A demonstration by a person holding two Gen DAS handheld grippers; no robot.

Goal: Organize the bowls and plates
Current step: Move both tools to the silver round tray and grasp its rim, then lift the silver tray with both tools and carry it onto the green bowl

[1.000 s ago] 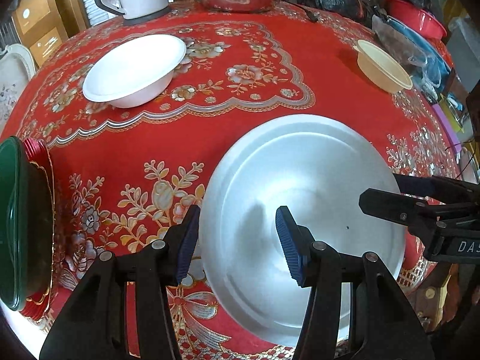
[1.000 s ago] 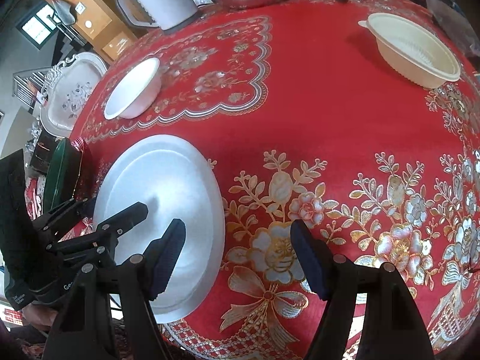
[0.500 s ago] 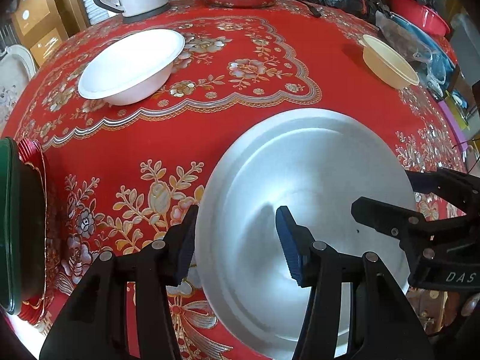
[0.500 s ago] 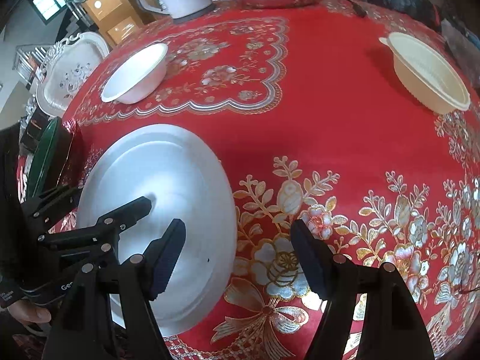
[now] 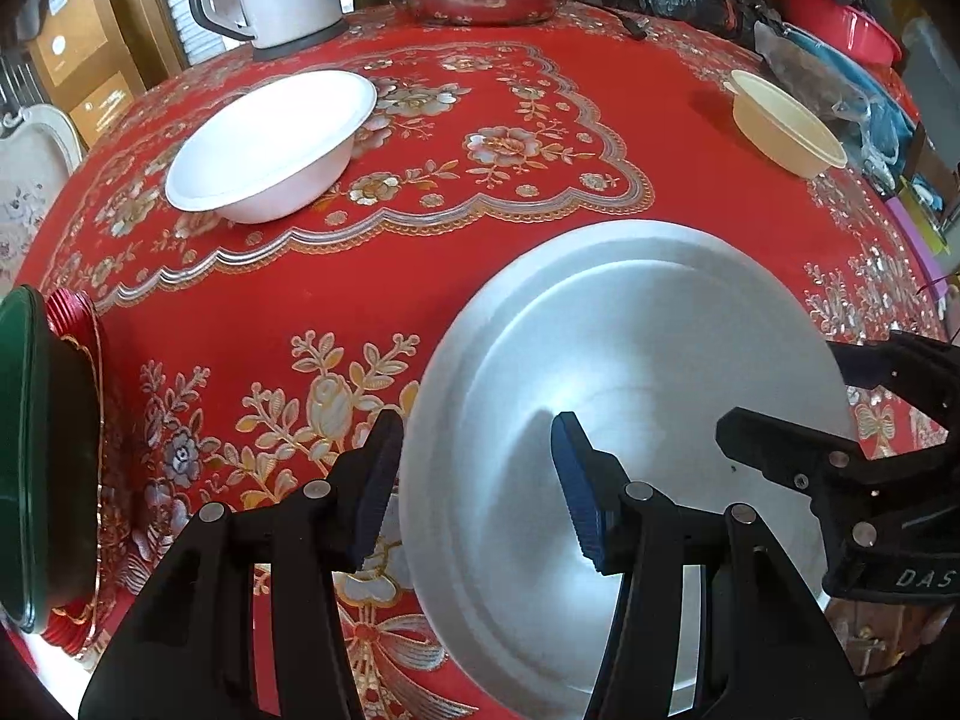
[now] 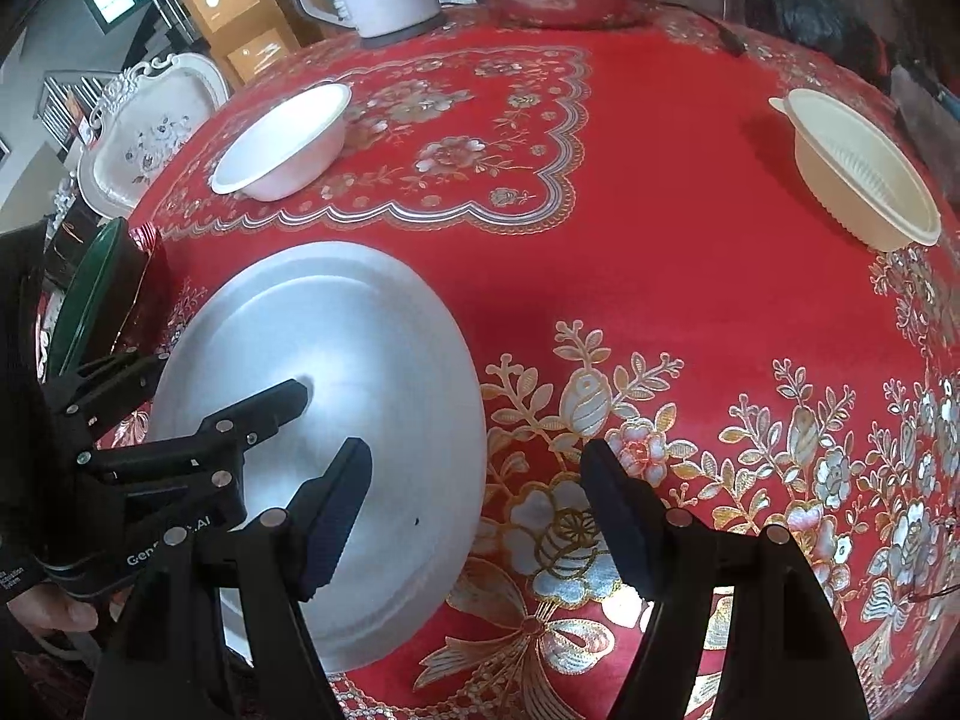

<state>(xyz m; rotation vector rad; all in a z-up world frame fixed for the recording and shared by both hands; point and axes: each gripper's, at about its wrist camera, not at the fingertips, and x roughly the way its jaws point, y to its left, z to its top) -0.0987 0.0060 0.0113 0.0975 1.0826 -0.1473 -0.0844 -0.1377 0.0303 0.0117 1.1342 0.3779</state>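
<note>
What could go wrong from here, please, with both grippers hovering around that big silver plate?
The silver plate lies flat near the table's front edge, so a nudge from the left gripper could push it off. The open right gripper straddles its opposite rim, so the two may collide. The thin, smooth rim could slip from the pads.

Silver plate point(image 5: 630, 360) lies flat (near edge), white bowl point(image 5: 270, 144) and cream bowl point(image 5: 786, 126) beyond.
</note>
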